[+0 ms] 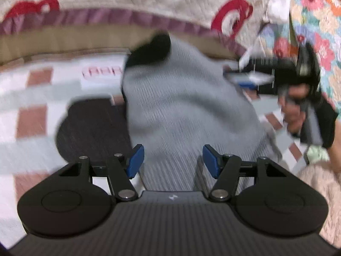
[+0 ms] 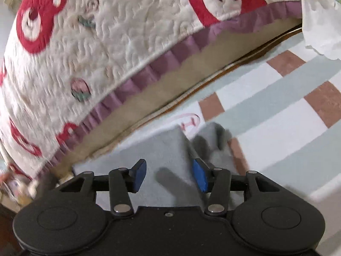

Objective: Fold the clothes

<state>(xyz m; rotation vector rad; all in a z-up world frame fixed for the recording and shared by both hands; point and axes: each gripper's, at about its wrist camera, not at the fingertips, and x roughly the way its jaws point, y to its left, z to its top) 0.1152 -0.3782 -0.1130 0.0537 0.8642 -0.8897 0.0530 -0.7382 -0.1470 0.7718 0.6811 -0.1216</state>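
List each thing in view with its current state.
Left tool: open, holding nothing.
Right tool: open, holding nothing.
Grey sweater: rumpled on the checked mat, not neatly folded.
Checked mat: spread flat.
Bear quilt: draped, edge hanging.

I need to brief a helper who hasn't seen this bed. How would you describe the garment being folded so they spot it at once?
Start at the quilted bear-print cover with its purple frill; below it lies a checked sheet. On that sheet, straight ahead of the open left gripper, is the grey ribbed knit garment. It alone is plain grey, with a dark lining at its far end.
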